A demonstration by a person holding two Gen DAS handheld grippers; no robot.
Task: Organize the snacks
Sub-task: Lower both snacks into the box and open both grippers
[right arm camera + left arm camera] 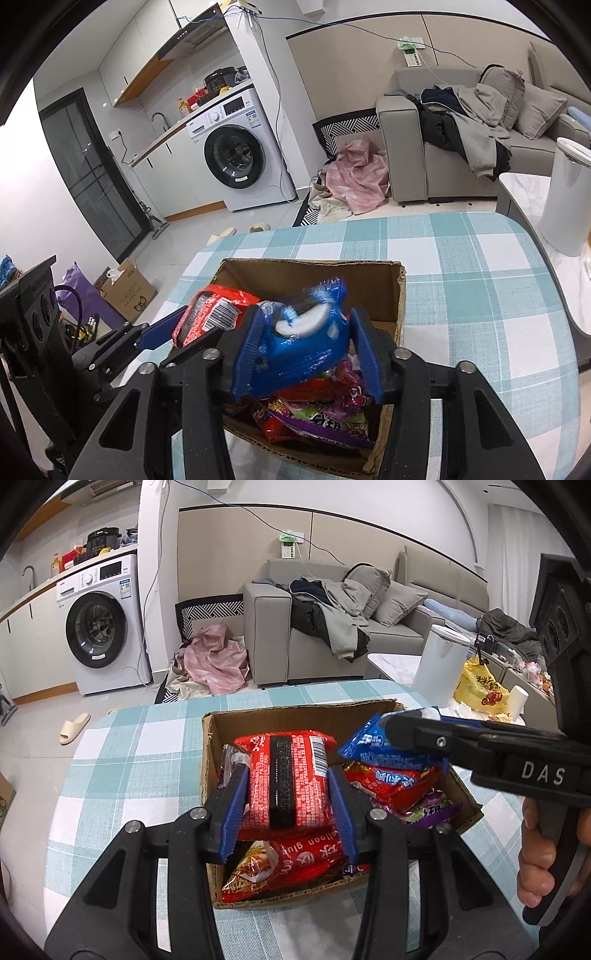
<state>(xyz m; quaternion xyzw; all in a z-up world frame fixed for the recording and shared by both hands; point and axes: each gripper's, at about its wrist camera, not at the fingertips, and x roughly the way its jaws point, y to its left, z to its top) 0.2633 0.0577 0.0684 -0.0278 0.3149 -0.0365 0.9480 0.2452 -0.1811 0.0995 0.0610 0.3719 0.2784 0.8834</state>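
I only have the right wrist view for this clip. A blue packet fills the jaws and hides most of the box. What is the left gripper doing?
Observer: The left gripper is shut on a red snack packet, jaws on its two long sides, above the cardboard box.
Operator: Is anything under that red packet?
Observer: Yes, another red packet printed "balloon glue" lies in the box's near end.
Operator: And the blue packet, from the other side?
Observer: The right gripper holds the blue packet over the box's right side, above a red and a purple packet.
Operator: Anything beyond the table's right side?
Observer: A yellow plastic bag sits there.
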